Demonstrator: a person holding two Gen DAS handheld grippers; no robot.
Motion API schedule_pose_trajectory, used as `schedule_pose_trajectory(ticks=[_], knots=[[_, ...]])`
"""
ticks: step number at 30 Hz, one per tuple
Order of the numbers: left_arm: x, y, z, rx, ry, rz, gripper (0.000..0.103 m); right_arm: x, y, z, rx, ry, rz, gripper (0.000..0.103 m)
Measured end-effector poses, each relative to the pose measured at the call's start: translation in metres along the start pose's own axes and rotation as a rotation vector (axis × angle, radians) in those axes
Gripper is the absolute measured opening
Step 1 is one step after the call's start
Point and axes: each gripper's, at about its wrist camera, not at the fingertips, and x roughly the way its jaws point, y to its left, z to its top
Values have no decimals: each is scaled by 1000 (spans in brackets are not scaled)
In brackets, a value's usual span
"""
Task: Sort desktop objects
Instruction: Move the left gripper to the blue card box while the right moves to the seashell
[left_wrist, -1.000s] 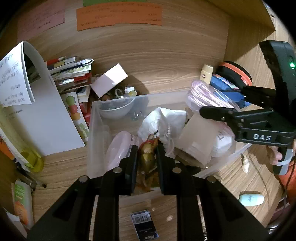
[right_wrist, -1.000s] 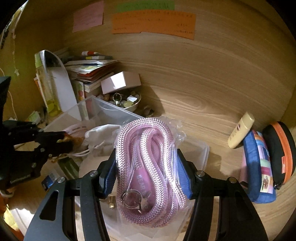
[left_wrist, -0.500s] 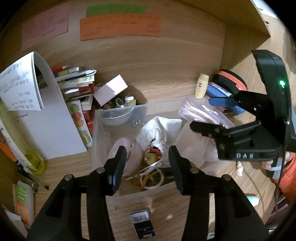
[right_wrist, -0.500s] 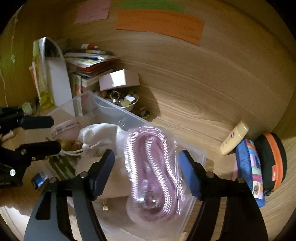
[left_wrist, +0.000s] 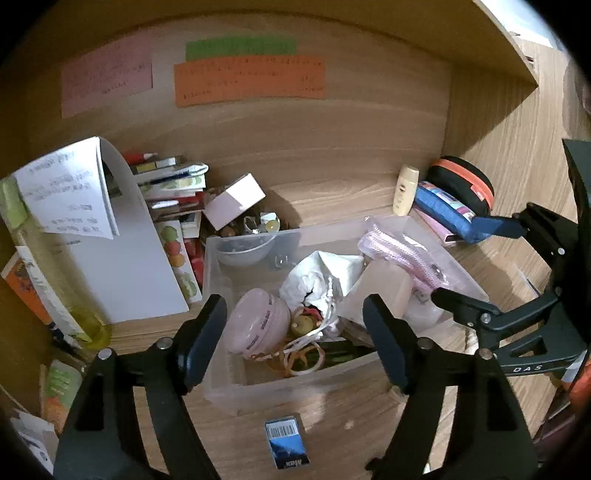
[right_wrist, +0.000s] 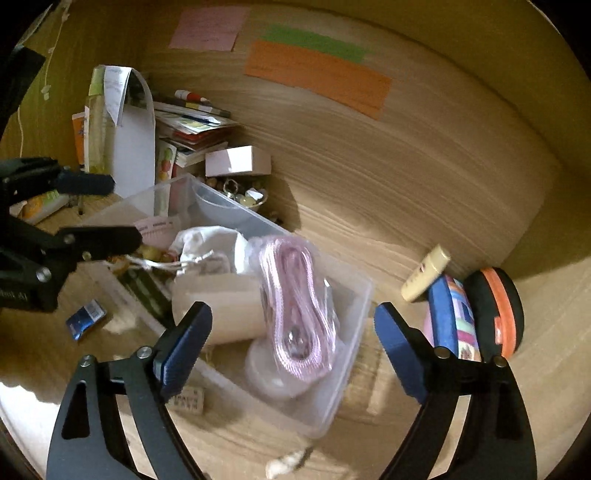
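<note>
As it lies bagged | pink braided rope | coiled in clear bin

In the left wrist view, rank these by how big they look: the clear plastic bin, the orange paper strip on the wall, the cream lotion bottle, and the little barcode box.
1. Clear plastic bin
2. Orange paper strip
3. Barcode box, though it lies nearer the camera
4. Cream lotion bottle

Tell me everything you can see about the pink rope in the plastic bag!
The pink rope is a thick braided cord with a zigzag weave, coiled into long loops with a metal ring at one end. It is sealed in a clear, crinkly plastic bag. It lies tilted at one end of the clear storage bin, resting on other things inside, beside a white cloth pouch. Neither gripper touches it.
</note>
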Motion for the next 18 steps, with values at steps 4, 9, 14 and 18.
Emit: schedule_pose_trajectory(ticks=[4, 9, 14, 18], knots=[[-11, -6, -3, 22, -16, 31, 89, -8, -7, -11, 31, 13, -10, 89], [-20, -10, -9, 29, -23, 50, 92, -16, -14, -26, 61, 34, -19, 89], [-24, -5, -17, 16, 2, 82, 93, -23, -21, -43, 86, 48, -29, 89], [-25, 7, -27, 0, 16, 131, 93, -29, -29, -59, 113, 62, -31, 89]])
